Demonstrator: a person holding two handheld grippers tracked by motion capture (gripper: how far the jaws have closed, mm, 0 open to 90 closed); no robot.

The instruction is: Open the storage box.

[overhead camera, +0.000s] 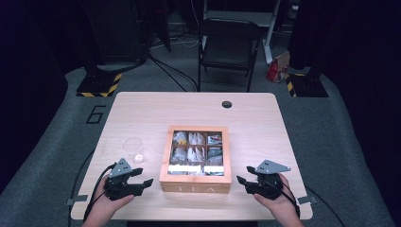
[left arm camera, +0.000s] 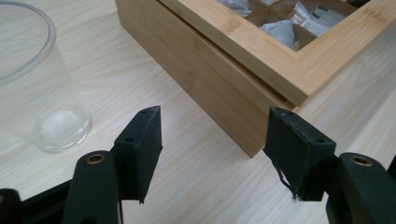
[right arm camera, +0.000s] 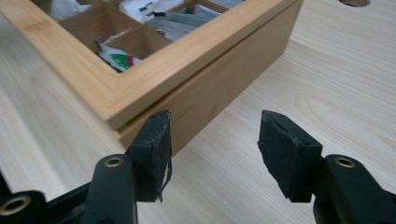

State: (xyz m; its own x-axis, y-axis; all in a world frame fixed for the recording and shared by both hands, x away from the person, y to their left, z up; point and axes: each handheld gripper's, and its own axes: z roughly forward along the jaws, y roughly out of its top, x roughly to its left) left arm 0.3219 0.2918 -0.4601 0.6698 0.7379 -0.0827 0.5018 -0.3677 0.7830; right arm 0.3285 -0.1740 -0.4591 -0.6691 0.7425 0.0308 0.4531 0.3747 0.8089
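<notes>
A square bamboo tea box (overhead camera: 195, 183) with a glass-paned lid and the word TEA on its front wall sits near the person's edge of the pale wooden table (overhead camera: 142, 106), its nine compartments packed with white and coloured tea sachets (overhead camera: 195, 152). It lies between the two hand-held tools, touched by neither.

The left gripper (overhead camera: 141, 178) hovers just beside the box's front left corner — jaws apart, nothing between them, pointing across toward the box's left wall. In the left gripper view the black pads (left arm camera: 144, 144) stand spread over bare tabletop, and the near corner of the box (left arm camera: 219, 79) rises just beyond the right-hand pad, close but apart from it. A clear plastic cup (left arm camera: 32, 79) with something whitish at its bottom stands upright at the left of that view, on the table a little behind the left gripper and beside the box's left wall.

The right gripper (overhead camera: 245, 183) is held off the box's front right corner, also released and empty. In the right gripper view (right arm camera: 214, 154) the lid's closed seam and the box's corner (right arm camera: 187, 70) sit just past the left-hand pad (right arm camera: 154, 149) — near, not touching — while the other pad hangs over open wood.

A black folding chair (overhead camera: 229, 45) stands on the grey floor beyond the table's far edge.
</notes>
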